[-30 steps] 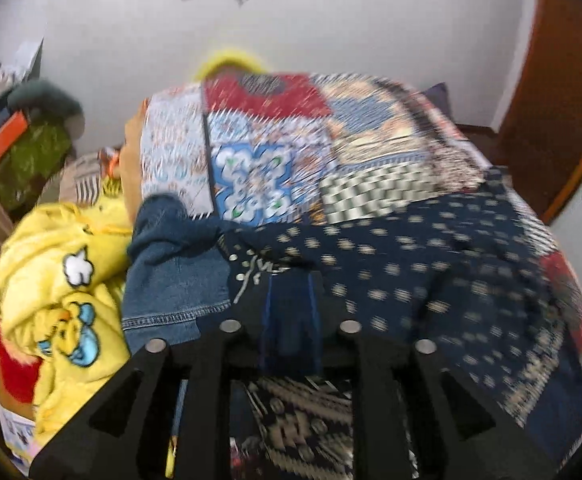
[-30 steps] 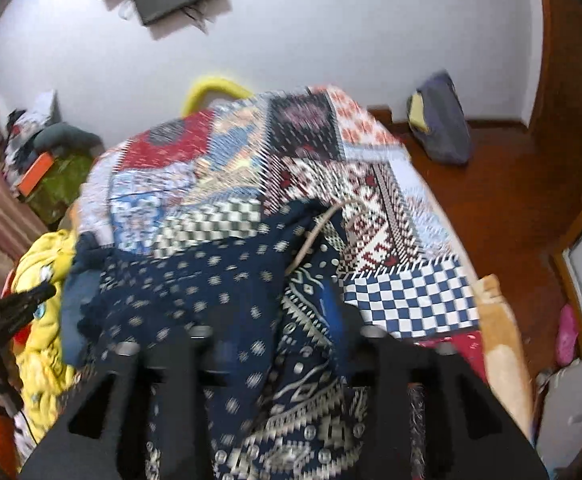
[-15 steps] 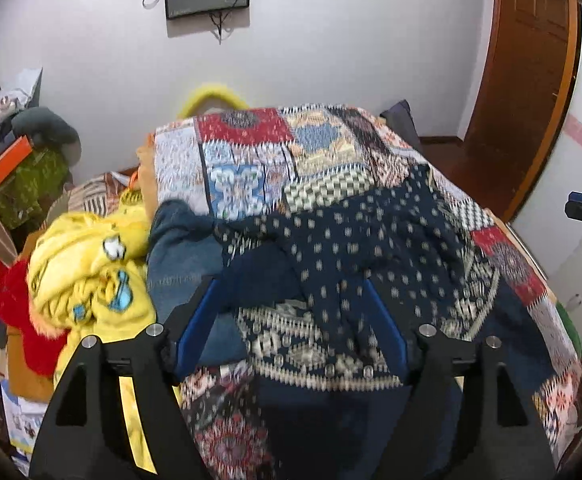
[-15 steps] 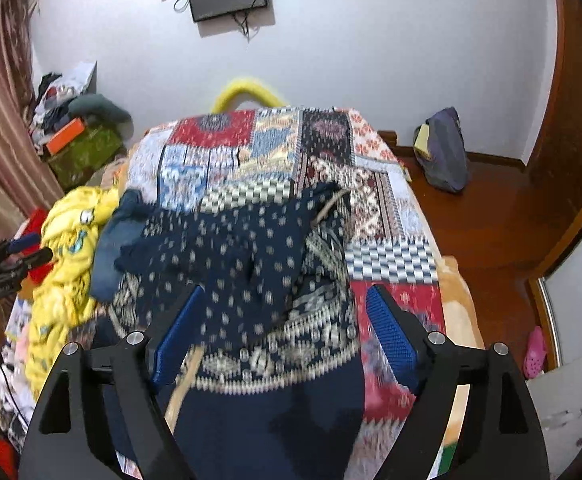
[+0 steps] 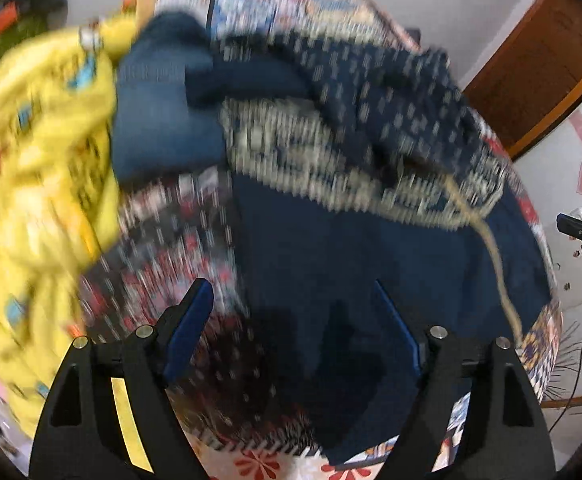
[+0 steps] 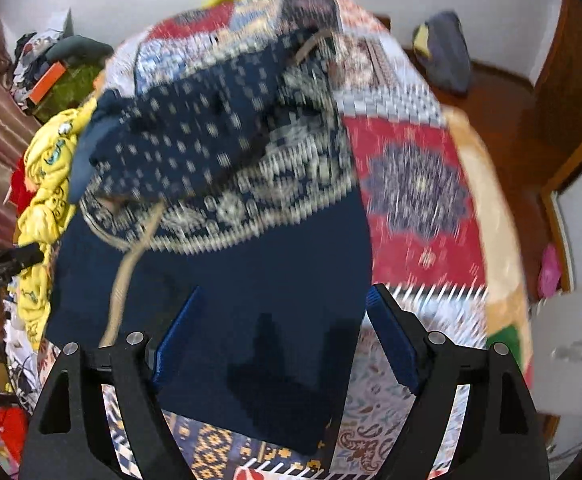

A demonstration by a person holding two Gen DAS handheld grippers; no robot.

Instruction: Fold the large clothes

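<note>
A large navy garment (image 5: 331, 264) lies on the bed, its white-dotted upper half (image 6: 195, 140) folded over onto a cream patterned band and a plain navy lower part (image 6: 251, 280). A tan cord trails across it. My left gripper (image 5: 295, 320) hangs over the plain navy part near the bed's near end. Its jaws are opening, and the blue pads (image 5: 193, 320) stand wide apart without pressing the cloth. My right gripper (image 6: 285, 332) is open above the same plain part near its right edge, holding nothing. Both views are motion-blurred.
A patchwork bedspread (image 6: 419, 200) covers the bed. A yellow printed garment (image 5: 43, 160) and blue denim (image 5: 159, 120) are heaped at the garment's left. A brown door (image 5: 539, 60) and a bag (image 6: 447, 52) on the wooden floor are to the right.
Both grippers let go of the navy cloth and opened wide. They drew back toward the bed's near end and tipped downward, leaving the dotted half folded over.
</note>
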